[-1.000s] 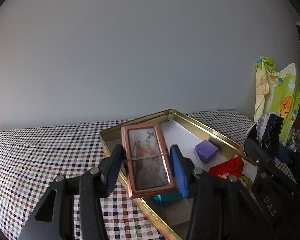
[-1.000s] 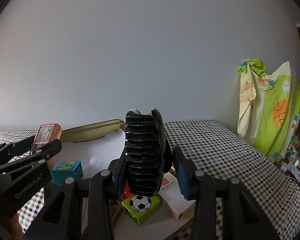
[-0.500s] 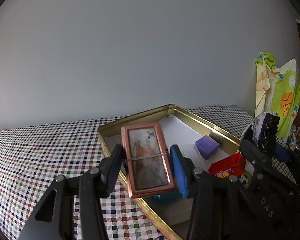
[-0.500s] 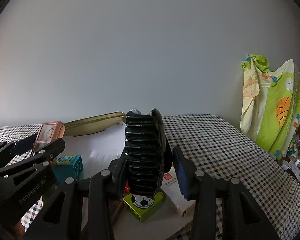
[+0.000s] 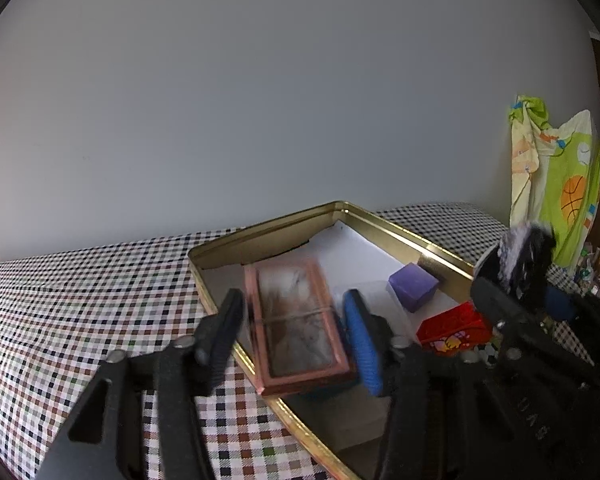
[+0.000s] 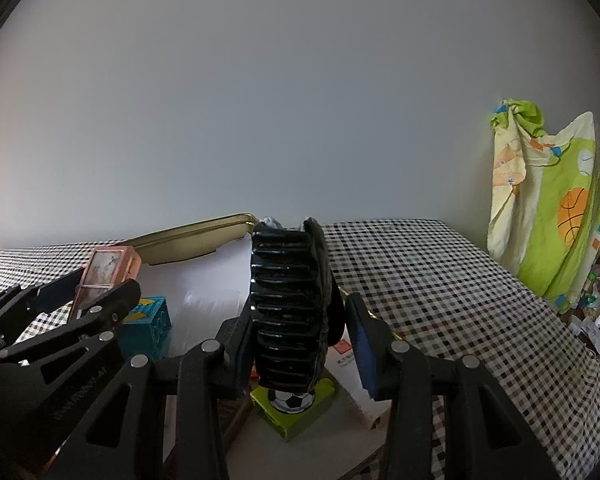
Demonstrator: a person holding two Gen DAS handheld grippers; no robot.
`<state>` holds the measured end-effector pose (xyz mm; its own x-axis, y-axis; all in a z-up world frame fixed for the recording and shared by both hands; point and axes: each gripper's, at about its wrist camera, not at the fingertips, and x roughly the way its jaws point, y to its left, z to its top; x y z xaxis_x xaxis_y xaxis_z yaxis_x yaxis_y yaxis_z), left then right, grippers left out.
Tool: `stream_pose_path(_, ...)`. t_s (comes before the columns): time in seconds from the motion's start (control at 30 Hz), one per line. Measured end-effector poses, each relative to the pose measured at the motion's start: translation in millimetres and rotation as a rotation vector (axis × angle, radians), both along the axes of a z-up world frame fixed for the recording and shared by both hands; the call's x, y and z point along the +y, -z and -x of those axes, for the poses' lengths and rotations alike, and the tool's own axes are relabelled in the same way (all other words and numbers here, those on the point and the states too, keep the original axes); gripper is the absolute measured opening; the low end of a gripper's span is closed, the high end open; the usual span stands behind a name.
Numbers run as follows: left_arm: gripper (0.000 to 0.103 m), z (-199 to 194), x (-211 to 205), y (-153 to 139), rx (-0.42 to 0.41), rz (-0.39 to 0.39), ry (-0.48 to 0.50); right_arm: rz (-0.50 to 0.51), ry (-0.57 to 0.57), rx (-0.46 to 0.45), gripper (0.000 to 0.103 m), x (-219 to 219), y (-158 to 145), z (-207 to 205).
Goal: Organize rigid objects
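A gold metal tray (image 5: 400, 232) lined with white paper lies on the checked tablecloth. My left gripper (image 5: 296, 332) has opened; a pink-framed flat case (image 5: 296, 320), blurred, sits loose between its spread fingers over the tray's near left rim. The case also shows in the right wrist view (image 6: 106, 272). My right gripper (image 6: 300, 320) stands with its jaws spread around a black ribbed hair claw (image 6: 288, 304); the right pad stands clear of the claw. The claw also shows in the left wrist view (image 5: 520, 256).
In the tray lie a purple cube (image 5: 412, 290), a red box (image 5: 452, 328), a teal block (image 6: 148, 330), a green football box (image 6: 292, 404) and a white box (image 6: 348, 372). A colourful cloth (image 6: 552, 208) hangs at the right.
My left gripper's fingers have spread apart and the pink case has come loose, shifting right into the tray. My right gripper's jaws have also widened around the claw.
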<state>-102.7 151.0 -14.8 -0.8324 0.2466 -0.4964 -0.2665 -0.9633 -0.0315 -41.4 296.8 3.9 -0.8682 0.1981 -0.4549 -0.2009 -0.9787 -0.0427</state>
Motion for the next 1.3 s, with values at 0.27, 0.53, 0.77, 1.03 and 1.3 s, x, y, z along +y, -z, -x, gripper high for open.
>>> stream_pose_path(0.27, 0.102, -5.9, -35.0, -13.8, 0.057, -0.060, -0.122, 0.076, 0.059, 0.099, 0.083, 15.0, -9.5, -13.1)
stream_pose_path(0.53, 0.103, -9.3, -55.6, -9.2, 0.061, -0.018, -0.174, 0.079, 0.035, 0.142, 0.085, 9.0, -12.0, -18.0)
stream_pose_path(0.77, 0.103, -15.6, -63.0, -7.6, 0.077, 0.016, -0.175, 0.105, 0.051, 0.223, 0.085, 12.6, -16.6, -29.8)
stream_pose_path(1.03, 0.103, -20.3, -76.5, -5.9, 0.074, 0.031, -0.194, 0.122, 0.089, 0.289, 0.085, 16.9, -22.1, -39.4)
stream_pose_path(1.3, 0.103, -20.8, -81.9, -3.8, 0.075, 0.036, -0.197, 0.094, 0.096, 0.313, 0.085, 11.9, -24.4, -43.5)
